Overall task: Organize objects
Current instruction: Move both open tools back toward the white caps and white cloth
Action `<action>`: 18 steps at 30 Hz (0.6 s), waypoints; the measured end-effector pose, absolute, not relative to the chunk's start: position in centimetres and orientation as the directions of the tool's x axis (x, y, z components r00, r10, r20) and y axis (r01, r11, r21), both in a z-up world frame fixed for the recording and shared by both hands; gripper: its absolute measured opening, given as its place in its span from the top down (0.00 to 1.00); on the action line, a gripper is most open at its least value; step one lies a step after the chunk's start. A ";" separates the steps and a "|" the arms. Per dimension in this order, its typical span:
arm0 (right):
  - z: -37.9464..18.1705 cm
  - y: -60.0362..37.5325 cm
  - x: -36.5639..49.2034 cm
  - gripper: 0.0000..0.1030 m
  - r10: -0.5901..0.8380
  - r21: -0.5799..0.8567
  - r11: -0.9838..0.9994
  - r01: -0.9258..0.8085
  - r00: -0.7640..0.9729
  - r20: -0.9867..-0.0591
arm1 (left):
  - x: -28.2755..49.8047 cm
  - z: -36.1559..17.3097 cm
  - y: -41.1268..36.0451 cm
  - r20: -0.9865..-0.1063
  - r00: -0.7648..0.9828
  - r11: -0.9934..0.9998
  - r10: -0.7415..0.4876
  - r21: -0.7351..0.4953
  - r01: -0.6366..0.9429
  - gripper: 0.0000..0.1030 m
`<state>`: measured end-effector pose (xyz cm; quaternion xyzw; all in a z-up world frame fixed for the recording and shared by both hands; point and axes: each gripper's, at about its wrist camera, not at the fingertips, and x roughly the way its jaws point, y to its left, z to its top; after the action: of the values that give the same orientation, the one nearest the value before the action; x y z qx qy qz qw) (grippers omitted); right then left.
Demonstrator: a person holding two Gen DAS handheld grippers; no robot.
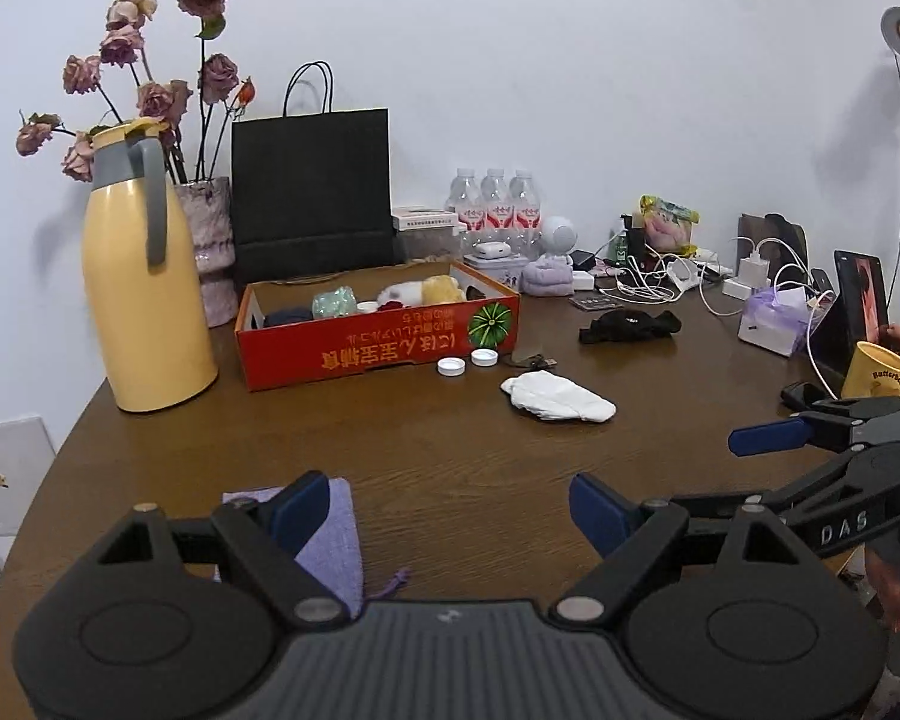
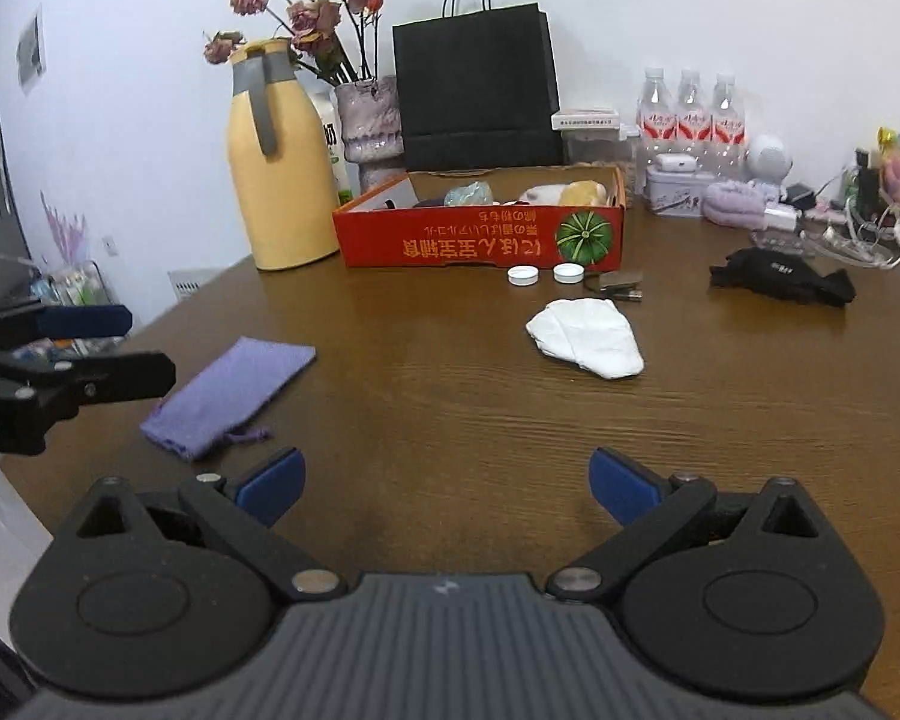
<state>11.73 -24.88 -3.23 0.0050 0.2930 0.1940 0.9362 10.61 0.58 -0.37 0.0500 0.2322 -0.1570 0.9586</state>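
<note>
Two hand-held grippers hover low over a cluttered brown bench [image 2: 450, 420], each with blue pads spread wide and nothing between them: the left hand-held gripper [image 1: 447, 510] sits just above a purple pouch [image 1: 336, 546], its left pad overlapping the cloth in its own view, while the right hand-held gripper [image 2: 447, 483] hangs over bare wood nearer the viewer than the red cardboard box [image 2: 480, 234]. That box, printed with a green squash, stands at the back of the bench and already holds a few soft items. Directly in front of the box lie two white bottle caps [image 2: 546, 274]; a little nearer than those rests a folded white cloth [image 2: 588, 339], and off to the box's right a black fabric piece [image 2: 783, 276]. To the box's left stands a yellow thermos jug [image 1: 144, 282], with a vase of dried roses [image 1: 210, 246] and a black paper bag [image 1: 312, 192] behind. Only the right wrist view shows the whole pouch [image 2: 228, 396], lying flat with its drawstring loose; only the left wrist view takes in the yellow mug [image 1: 879, 372] and white tissue box [image 1: 774, 324] far to the box's right.
</note>
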 end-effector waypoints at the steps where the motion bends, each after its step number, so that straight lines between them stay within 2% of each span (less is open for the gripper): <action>1: -3.1 -24.6 11.5 0.00 0.359 0.109 0.926 -0.361 0.757 -0.546 | 10.5 -0.3 0.6 -0.455 0.844 0.944 -0.284 0.023 0.330 0.16; 5: -2.6 -24.4 11.0 0.00 0.352 0.080 0.926 -0.368 0.771 -0.531 | 10.4 -0.2 0.7 -0.444 0.851 0.947 -0.281 0.014 0.320 0.15; 11: -3.2 -25.0 12.5 0.00 0.303 0.062 0.945 -0.321 0.791 -0.531 | 13.1 -1.3 0.8 -0.494 0.831 0.956 -0.258 -0.007 0.292 0.15; 14: -3.6 -25.4 14.2 0.00 0.242 0.003 0.959 -0.284 0.813 -0.529 | 15.9 -1.8 0.3 -0.503 0.825 0.958 -0.257 -0.018 0.288 0.16; 18: -3.2 -26.0 18.5 0.07 0.203 -0.098 0.954 -0.282 0.853 -0.481 | 22.4 -2.1 -2.2 -0.486 0.836 0.948 -0.254 0.044 0.314 0.22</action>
<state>18.51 -25.99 -3.18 -0.0825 0.2398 0.1264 0.9590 22.43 -2.16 -2.07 0.0610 0.2445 -0.1486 0.9563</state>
